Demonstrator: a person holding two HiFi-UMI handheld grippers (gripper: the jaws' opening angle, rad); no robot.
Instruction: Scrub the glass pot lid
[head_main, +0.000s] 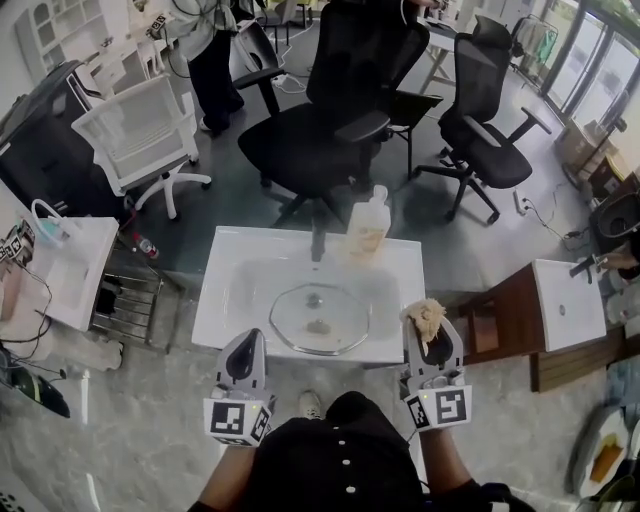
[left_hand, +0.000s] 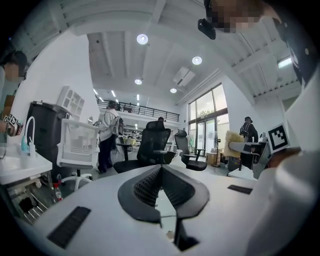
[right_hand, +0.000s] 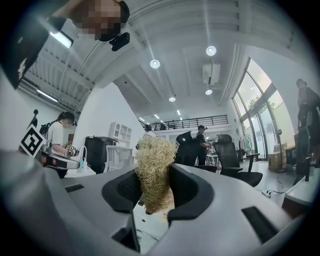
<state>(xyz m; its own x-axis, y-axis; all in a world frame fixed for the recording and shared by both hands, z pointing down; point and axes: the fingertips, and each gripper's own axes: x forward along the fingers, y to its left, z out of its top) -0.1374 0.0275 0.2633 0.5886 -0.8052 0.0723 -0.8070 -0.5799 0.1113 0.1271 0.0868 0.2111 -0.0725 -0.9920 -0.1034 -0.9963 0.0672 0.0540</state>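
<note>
The round glass pot lid (head_main: 320, 318) lies flat in the basin of the white sink (head_main: 225, 300), with a brownish smear near its knob. My left gripper (head_main: 249, 337) hovers at the sink's near edge, left of the lid; in the left gripper view its jaws (left_hand: 161, 169) are shut with nothing between them. My right gripper (head_main: 431, 325) is at the sink's near right corner, shut on a straw-coloured fibrous scrubber (head_main: 426, 314). The right gripper view shows the scrubber (right_hand: 155, 170) pinched between the dark pads and sticking up above them. Both grippers point level, clear of the lid.
A dark faucet (head_main: 318, 240) and a soap bottle (head_main: 367, 225) stand at the sink's back rim. Black office chairs (head_main: 330, 120) and a white chair (head_main: 140, 130) stand beyond it. Another white basin (head_main: 70, 265) sits at the left, and a wooden stand with a white basin (head_main: 565, 300) at the right.
</note>
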